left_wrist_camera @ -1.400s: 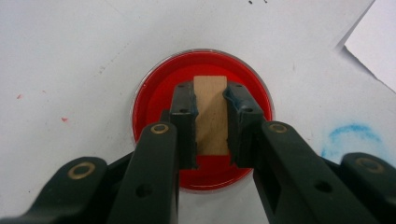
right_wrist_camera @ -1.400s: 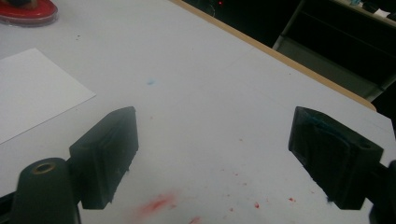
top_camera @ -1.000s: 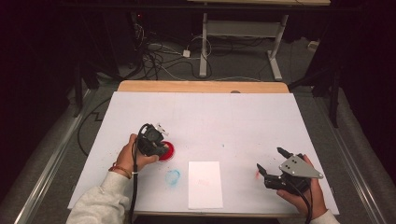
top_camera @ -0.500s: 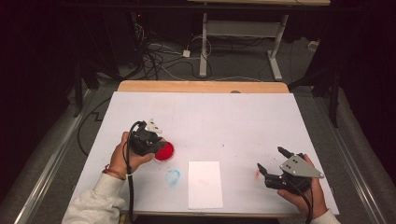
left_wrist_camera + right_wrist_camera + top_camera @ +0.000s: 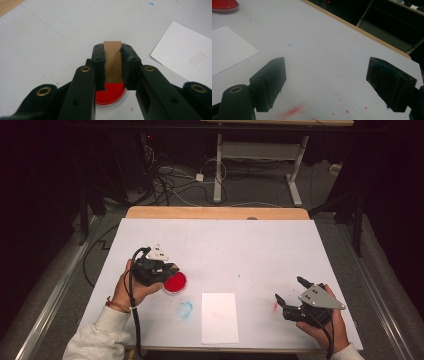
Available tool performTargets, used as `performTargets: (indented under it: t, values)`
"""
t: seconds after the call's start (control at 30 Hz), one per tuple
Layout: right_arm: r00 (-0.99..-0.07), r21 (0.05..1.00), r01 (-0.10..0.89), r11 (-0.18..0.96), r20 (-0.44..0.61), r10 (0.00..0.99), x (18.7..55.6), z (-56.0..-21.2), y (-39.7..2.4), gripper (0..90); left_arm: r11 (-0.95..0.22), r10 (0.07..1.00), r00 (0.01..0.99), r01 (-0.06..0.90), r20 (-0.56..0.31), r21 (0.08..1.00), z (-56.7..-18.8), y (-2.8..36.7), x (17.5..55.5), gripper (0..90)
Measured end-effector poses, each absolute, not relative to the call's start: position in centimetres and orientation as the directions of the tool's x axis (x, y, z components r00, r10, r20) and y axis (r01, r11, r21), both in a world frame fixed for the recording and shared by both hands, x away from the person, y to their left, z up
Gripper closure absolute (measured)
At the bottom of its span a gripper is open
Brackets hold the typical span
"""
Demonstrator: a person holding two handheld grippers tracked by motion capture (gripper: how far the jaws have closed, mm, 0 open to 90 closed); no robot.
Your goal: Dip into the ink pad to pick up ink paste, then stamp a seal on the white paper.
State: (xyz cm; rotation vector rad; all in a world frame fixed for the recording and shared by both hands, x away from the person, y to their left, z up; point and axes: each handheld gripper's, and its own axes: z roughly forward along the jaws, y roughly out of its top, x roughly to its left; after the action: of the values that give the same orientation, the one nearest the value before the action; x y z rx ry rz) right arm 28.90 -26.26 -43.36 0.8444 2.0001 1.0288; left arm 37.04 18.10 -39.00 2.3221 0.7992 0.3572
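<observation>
Two tools are out: the left tool (image 5: pixel 112 75), clamped on a wooden stamp (image 5: pixel 112 61), has lifted just above the red ink pad (image 5: pixel 175 282), ready for the white paper (image 5: pixel 219 317); the right tool (image 5: pixel 291 291) rests apart.

One red ink pad (image 5: pixel 175 282), one white paper sheet (image 5: pixel 219 317), perhaps one wooden stamp (image 5: pixel 112 61).

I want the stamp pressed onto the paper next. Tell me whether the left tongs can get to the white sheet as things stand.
Probably yes. The left tongs grip the wooden block above the red ink pad, and the white sheet lies just beside it on the table with nothing between. The right tongs hang off to the far side.
</observation>
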Motion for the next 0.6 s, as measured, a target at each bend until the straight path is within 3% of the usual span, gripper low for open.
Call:
performTargets:
  t: [0.6]
  values:
    - [-0.53, 0.855, 0.231, 0.464, -0.29, 0.797, 28.8, -43.6, -26.3, 16.5, -0.664, 0.54, 0.838, 0.367, 0.078, 0.652, -38.2, 15.4, 35.4, 73.7]
